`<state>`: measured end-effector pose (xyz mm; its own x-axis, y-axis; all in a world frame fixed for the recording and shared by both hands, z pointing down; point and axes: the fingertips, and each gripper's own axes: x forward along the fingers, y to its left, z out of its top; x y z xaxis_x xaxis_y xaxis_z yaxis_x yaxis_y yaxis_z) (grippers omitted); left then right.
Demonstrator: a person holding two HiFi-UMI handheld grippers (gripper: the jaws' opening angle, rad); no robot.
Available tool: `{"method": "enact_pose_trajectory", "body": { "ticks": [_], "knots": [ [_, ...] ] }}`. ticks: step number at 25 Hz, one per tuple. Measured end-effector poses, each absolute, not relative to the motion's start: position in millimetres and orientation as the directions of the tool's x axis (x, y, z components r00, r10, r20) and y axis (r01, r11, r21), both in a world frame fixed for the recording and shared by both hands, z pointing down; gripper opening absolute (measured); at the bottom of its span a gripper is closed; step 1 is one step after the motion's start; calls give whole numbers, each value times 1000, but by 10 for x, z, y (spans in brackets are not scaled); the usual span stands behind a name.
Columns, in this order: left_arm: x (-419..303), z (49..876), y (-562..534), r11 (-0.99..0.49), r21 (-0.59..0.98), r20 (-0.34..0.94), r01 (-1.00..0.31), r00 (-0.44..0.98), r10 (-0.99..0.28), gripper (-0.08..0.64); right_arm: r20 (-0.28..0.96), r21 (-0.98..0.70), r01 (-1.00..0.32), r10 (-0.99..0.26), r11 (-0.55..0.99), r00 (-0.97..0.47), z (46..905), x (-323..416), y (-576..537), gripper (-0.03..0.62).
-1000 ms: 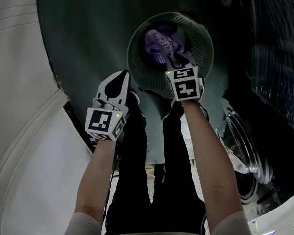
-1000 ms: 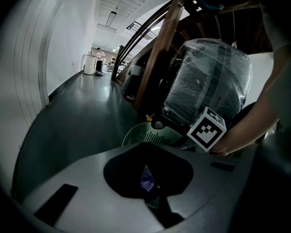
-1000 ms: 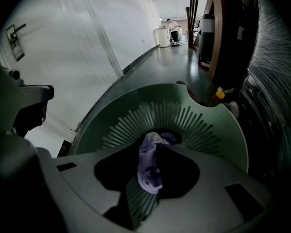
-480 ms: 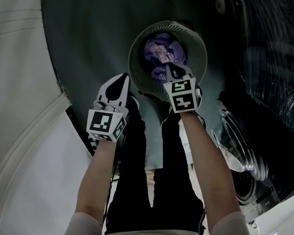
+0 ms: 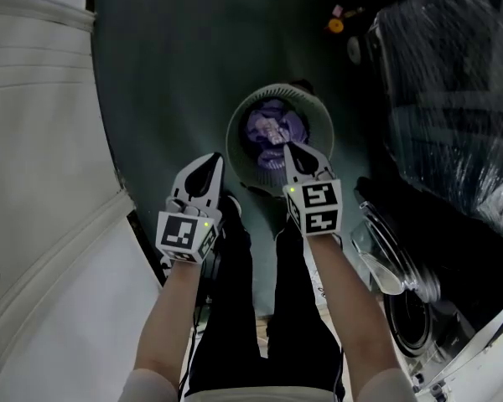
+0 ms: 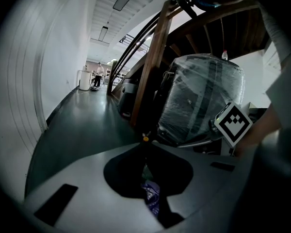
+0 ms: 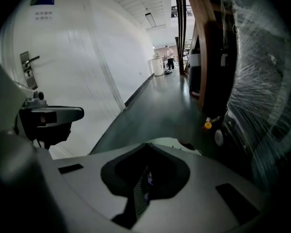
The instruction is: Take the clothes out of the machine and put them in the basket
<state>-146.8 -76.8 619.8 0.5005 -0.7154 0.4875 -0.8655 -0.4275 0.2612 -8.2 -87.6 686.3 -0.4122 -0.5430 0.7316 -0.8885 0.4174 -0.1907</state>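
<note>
- Left gripper view shows the fingers of the left gripper [image 6: 145,146] pressed together at the tips, and they pinch nothing. Through the dark opening behind the tips a piece of the purple clothes [image 6: 152,194] is seen far below.
- Right gripper view shows the fingers of the right gripper [image 7: 146,145] also together. They have just been closing, and nothing is between them.
- Seen from the head view, both grippers are held in the air and point downward. The right gripper is over the near rim of the basket [image 5: 322,132], and the left gripper is beside the basket, on its left.
- The clothes lie inside the round basket, as one crumpled heap.
- The basket stands on the dark green floor [image 5: 176,74], well apart from the white wall [image 5: 33,141]. It is nearer to the washing machine [image 5: 409,308] and to the big object wrapped in plastic film [image 5: 453,90].
</note>
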Motion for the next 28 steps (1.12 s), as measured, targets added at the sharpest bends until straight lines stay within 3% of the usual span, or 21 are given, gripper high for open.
{"method": "enact_pose_trajectory", "body": {
  "ticks": [13,21,28],
  "knots": [
    [-1550,4237,-970,-491,185,320,-851,524,-789,21,442,-174,-888,-772,425,-456,4365,19,-1030,8],
    [-1627,2996,-906,-515,114,249,-849,527,-813,21,248,-182,-876,-841,446,-480,2807,-5,-972,8],
    [-1605,1997,-831,-534,92,150,-840,542,-827,21,172,-167,-888,-874,429,-454,1914,188,-774,8]
  ]
}}
